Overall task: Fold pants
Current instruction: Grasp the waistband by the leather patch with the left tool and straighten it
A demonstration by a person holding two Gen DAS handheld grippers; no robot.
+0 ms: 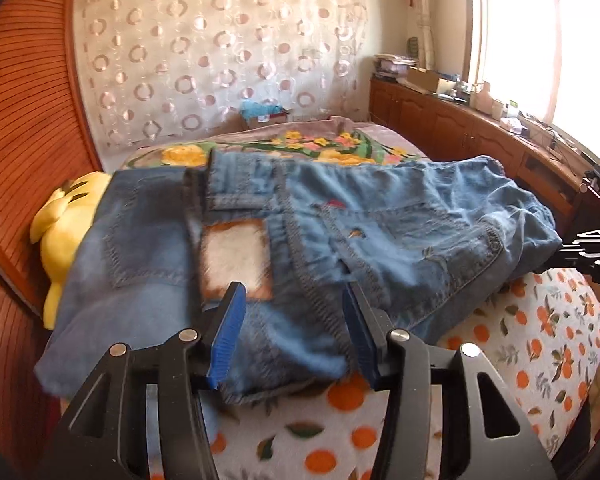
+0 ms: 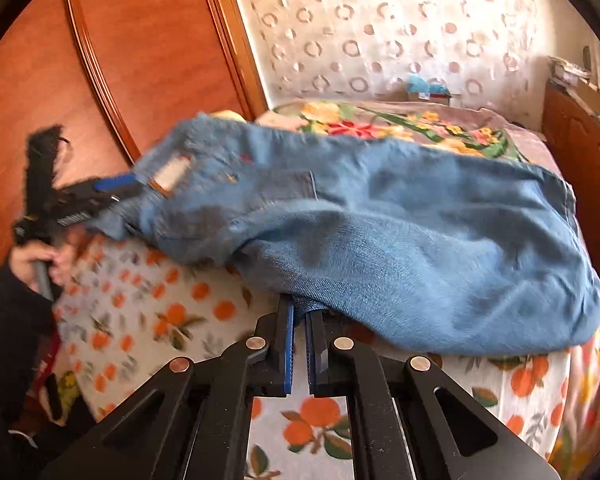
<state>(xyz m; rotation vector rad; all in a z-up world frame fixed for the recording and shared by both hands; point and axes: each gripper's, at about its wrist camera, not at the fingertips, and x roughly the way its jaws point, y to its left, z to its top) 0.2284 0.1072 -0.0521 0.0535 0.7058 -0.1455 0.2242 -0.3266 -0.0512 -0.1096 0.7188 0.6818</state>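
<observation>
One plush toy [image 1: 66,224] beside jeans [image 1: 300,248], seemingly hidden from right wrist

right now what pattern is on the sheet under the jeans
Oranges with green leaves on white sheet, clearest in the left wrist view.

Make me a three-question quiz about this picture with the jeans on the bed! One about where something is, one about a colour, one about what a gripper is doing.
1. Where is the yellow plush toy?
A. partly under the jeans, by the wooden headboard
B. on the window sill
C. on the floor

2. What colour are the fruits printed on the blanket under the jeans?
A. purple
B. orange
C. blue

3. How is the right gripper?
A. wide open above the bed
B. holding the toy
C. shut on the jeans' edge

Answers: 1 A, the denim covers its side next to the headboard. 2 B, orange fruits with green leaves. 3 C, its blue pads pinch the denim fold.
</observation>
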